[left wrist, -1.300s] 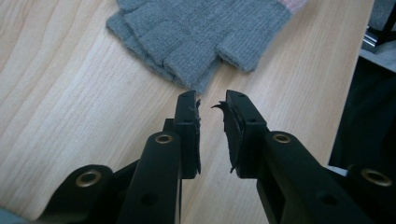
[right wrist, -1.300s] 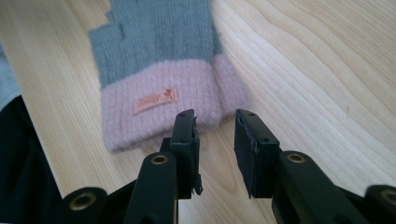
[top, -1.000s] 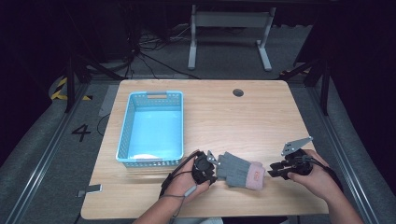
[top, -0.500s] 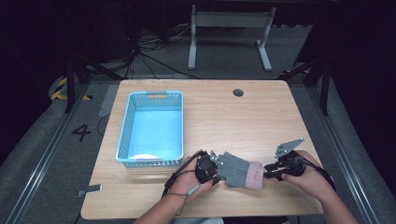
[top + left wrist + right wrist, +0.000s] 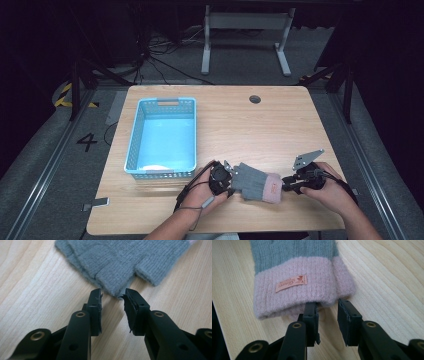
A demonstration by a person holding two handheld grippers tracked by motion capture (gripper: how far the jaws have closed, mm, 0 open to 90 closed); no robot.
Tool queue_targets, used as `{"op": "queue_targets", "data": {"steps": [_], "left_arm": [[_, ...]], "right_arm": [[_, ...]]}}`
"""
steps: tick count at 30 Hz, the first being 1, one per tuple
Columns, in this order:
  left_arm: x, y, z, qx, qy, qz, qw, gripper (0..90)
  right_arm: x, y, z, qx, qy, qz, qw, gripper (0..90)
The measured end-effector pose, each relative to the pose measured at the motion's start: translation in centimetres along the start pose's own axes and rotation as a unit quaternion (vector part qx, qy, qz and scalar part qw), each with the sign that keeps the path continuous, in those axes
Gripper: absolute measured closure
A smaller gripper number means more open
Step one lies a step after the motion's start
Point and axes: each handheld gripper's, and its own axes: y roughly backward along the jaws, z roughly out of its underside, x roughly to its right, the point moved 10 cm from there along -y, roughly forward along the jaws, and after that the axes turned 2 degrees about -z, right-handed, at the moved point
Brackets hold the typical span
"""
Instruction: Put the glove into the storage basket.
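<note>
Basket: blue, on the table's left half, well apart from the glove.
Left gripper: at the glove's fingertip end; jaws parted, their tips at the edge of one knit finger, nothing pinched. They have just been opening.
Glove: grey with a pink cuff, flat on the table near its front edge, between the two grippers.
Right gripper: at the cuff's edge; jaws apart, just closing a little, not gripping the cuff.
</note>
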Motion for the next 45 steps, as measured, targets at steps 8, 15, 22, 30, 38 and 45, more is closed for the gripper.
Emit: {"op": "queue_targets", "data": {"steps": [8, 15, 22, 30, 38, 45], "left_arm": [[0.4, -0.4, -0.2, -0.004, -0.004, 0.017, 0.9998, 70.1], [0.6, -0.2, -0.5, 0.004, -0.004, 0.023, 0.9997, 71.7], [0.8, -0.2, -0.8, 0.009, -0.013, 0.021, 0.9997, 72.1], [0.4, 0.0, -1.0, 0.011, -0.006, 0.003, 0.9999, 87.6], [0.4, 0.3, -1.1, 0.014, -0.015, -0.003, 0.9998, 88.7], [0.5, 0.8, -1.2, 0.022, -0.018, -0.008, 0.9996, 88.8]], "right_arm": [[-0.1, -0.2, -0.1, -0.003, 0.006, 0.000, 1.0000, 70.2], [-0.1, -0.3, -0.1, -0.003, 0.003, -0.001, 1.0000, 70.3], [-0.2, -0.3, -0.2, -0.002, 0.006, 0.000, 1.0000, 69.8], [-0.3, -0.2, -0.3, 0.000, 0.007, 0.000, 1.0000, 68.7], [-0.2, 0.0, -0.5, 0.001, 0.012, 0.004, 0.9999, 73.6], [-0.3, 0.8, -0.9, 0.007, 0.008, 0.010, 0.9999, 86.2]]}}
